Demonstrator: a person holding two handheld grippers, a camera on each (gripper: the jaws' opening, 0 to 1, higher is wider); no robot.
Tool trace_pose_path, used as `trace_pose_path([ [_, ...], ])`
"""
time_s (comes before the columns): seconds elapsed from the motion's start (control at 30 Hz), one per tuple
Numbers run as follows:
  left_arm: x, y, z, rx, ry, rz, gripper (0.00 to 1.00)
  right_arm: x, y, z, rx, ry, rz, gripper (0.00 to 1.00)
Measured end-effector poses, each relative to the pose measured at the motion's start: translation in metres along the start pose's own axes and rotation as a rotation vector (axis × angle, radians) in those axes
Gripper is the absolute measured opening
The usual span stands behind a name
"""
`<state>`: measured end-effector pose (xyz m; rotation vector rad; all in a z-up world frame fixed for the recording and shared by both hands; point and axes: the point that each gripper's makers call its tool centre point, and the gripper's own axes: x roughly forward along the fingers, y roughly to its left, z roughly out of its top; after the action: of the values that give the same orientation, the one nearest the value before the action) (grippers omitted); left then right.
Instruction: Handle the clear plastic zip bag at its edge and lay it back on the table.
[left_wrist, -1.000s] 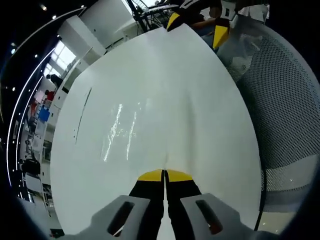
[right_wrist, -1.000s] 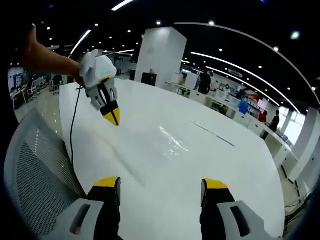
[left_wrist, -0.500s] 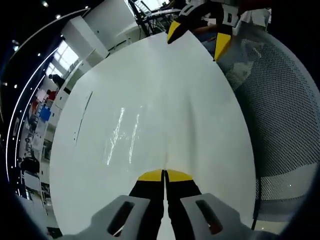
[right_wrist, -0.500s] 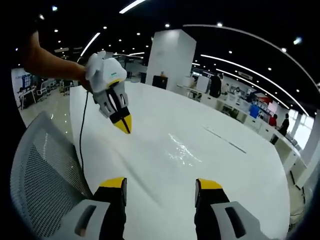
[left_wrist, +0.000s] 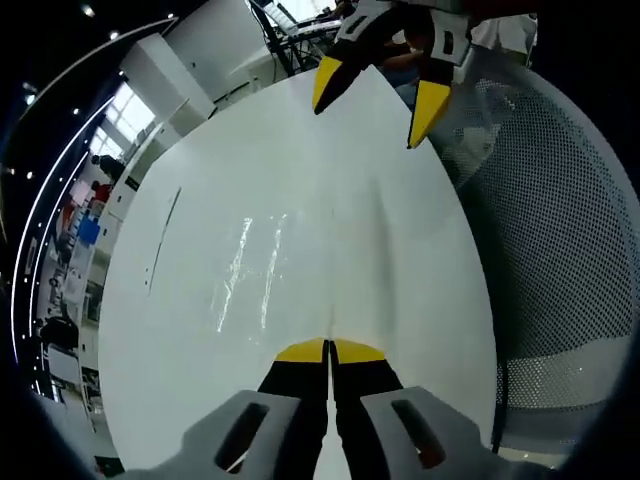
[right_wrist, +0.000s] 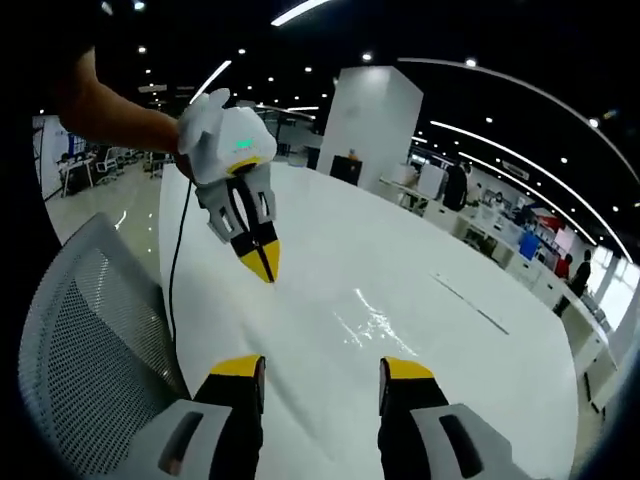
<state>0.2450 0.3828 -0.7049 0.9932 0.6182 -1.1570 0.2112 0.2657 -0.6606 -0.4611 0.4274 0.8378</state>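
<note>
Zip bag lies flat on the white desk, just ahead of my left claw, whose tips are pressed together on nothing. Right claw hovers above the desk, jaws parted, bag beyond its tips.

Smooth glossy white table, glare streaks off clear crinkled plastic zip bag. Grey perforated mesh chair back, matt. Gripper shells pale matt plastic, yellow-tipped black fingertips.
</note>
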Motion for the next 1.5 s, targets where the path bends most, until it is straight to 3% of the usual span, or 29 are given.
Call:
trace_pose_path([
  [0.53, -0.005, -0.013, 0.009, -0.045, -0.01, 0.013, 0.0, 0.014, 0.017, -0.005, -0.06, 0.047, 0.047, 0.33],
  [0.73, -0.005, -0.02, 0.011, -0.075, -0.025, 0.01, 0.0, 0.02, 0.025, -0.001, -0.069, 0.036, 0.076, 0.31],
  [1.5, -0.006, -0.04, 0.03, -0.058, -0.037, -0.012, 0.0, 0.042, 0.05, 0.002, -0.155, 0.036, 0.178, 0.18],
])
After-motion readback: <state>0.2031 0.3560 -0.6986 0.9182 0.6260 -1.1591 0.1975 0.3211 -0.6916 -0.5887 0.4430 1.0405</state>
